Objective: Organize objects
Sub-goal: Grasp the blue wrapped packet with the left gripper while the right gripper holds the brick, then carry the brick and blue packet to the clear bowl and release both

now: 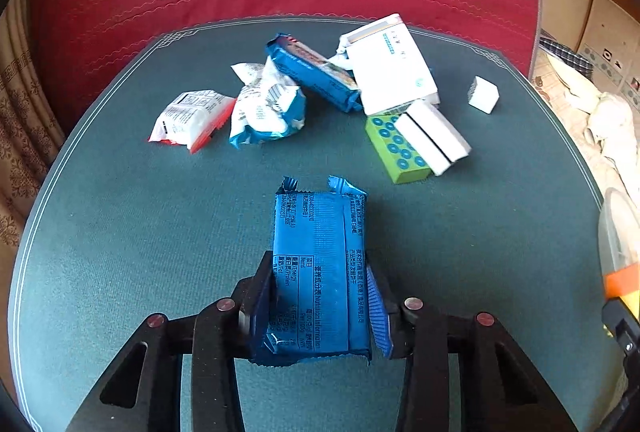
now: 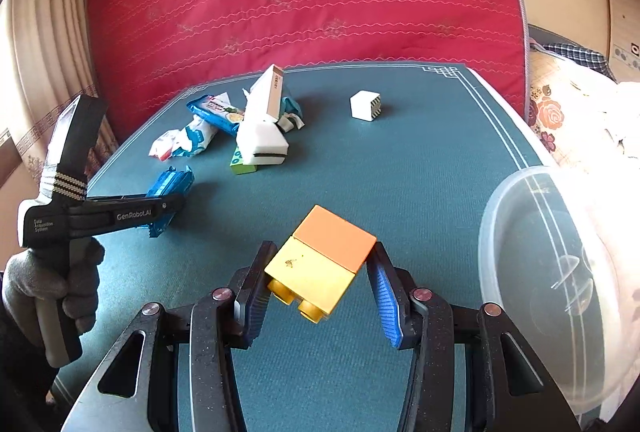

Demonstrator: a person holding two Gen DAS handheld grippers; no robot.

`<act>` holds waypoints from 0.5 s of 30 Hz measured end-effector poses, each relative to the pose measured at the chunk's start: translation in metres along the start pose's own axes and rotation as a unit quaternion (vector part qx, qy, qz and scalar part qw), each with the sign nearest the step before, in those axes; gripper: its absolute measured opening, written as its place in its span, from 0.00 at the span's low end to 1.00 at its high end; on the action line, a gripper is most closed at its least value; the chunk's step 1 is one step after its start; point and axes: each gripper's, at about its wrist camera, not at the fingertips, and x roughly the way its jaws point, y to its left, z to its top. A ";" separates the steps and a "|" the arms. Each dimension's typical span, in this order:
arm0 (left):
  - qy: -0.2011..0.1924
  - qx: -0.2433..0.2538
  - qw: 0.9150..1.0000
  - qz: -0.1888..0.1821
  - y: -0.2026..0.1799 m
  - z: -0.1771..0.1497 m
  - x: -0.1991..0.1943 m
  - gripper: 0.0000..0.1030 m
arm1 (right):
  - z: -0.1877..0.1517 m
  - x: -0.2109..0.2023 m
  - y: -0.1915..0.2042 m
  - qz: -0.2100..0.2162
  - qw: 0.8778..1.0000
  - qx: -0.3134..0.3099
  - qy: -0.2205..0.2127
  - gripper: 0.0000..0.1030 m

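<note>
My left gripper (image 1: 319, 264) is shut on a blue snack packet (image 1: 320, 232), its pads pressing the packet's long sides near the lower end. In the right wrist view the same packet (image 2: 170, 187) sticks out of the left gripper (image 2: 172, 205), low over the table's left side, with a gloved hand (image 2: 52, 284) on the handle. My right gripper (image 2: 323, 252) is shut on a yellow brick (image 2: 308, 272) joined to an orange brick (image 2: 336, 238), held tilted above the green table mat (image 2: 400, 171).
At the far side lies a pile: a red-white packet (image 1: 188, 119), a white-blue packet (image 1: 266, 111), a blue bar (image 1: 316, 71), a white box (image 1: 390, 67), a green brick (image 1: 396, 151) and white blocks (image 1: 436, 135). A small white cube (image 2: 365, 105) stands apart. A clear plastic bowl (image 2: 552, 272) sits at the right edge.
</note>
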 end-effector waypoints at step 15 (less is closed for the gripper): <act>0.009 0.073 0.995 -0.066 -0.078 -0.009 -0.012 0.42 | -0.017 -0.057 -0.100 -0.125 0.989 0.078 -0.025 0.46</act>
